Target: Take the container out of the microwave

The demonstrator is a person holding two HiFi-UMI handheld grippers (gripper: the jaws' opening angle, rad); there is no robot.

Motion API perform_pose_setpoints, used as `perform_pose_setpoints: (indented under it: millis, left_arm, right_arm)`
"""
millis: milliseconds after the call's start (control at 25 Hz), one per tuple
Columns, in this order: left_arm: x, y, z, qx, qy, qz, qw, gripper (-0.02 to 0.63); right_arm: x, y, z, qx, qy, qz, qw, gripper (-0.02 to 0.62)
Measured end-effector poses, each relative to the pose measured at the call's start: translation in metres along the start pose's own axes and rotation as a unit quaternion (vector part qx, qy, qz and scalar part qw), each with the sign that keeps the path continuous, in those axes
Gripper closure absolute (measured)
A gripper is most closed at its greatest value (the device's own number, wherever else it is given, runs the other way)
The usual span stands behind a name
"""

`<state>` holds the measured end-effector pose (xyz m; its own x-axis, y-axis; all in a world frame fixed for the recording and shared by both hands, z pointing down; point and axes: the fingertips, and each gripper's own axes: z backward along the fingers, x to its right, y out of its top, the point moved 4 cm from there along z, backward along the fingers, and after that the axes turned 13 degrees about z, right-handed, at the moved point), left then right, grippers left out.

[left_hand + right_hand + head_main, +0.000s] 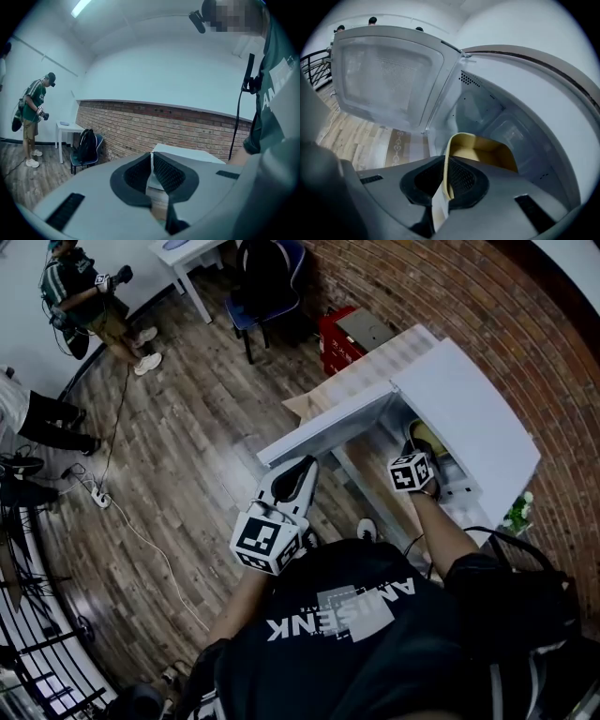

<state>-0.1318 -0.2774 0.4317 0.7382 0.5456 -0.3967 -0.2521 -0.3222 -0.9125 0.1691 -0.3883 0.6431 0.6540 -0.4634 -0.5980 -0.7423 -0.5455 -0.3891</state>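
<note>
Nearest, low in the right gripper view, the right gripper [446,168] has its pads clamped on the near wall of the container [483,151], whose rounded rim rises just above them. That tan container sits inside the microwave [525,98], at the mouth of the cavity, and its inside shows only tan floor and walls. Room shows round it: the cavity's right and back walls stand apart from it. The door [384,75] hangs swung wide at the upper left of the frame, its edge clear of the gripper. In the head view the left gripper [296,474] hovers at centre frame near the door's outer edge; whether it touches I cannot tell. Its own view shows the pads drawn together with nothing between them. Left of it lies open wood floor [187,456]. Farther off, along the top of the frame, stand a chair [267,296], a white table [187,259] and a person [89,296], with a brick wall [450,296] behind the microwave
</note>
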Motion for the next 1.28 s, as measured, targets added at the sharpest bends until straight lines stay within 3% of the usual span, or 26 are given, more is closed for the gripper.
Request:
perform_pose_setpoints:
  millis: [560,720,1280]
  left_arm:
    - [-0.017,0.019,0.006,-0.014,-0.067,-0.013,0.9975,0.591]
    - [-0.014,0.014,0.007,-0.021,-0.102,-0.030,0.9941,0.591]
    - [-0.012,0.011,-0.015,-0.026,-0.141,0.000,0.9897,0.591]
  right_arm:
    - [-0.034,0.025,0.050,0.017,0.020,-0.031,0.999,0.543]
    - [-0.048,0.024,0.069,0.021,0.026,-0.043,0.999,0.543]
    - [-0.084,0.047,0.136,0.073,0.093,-0.051,0.992,0.543]
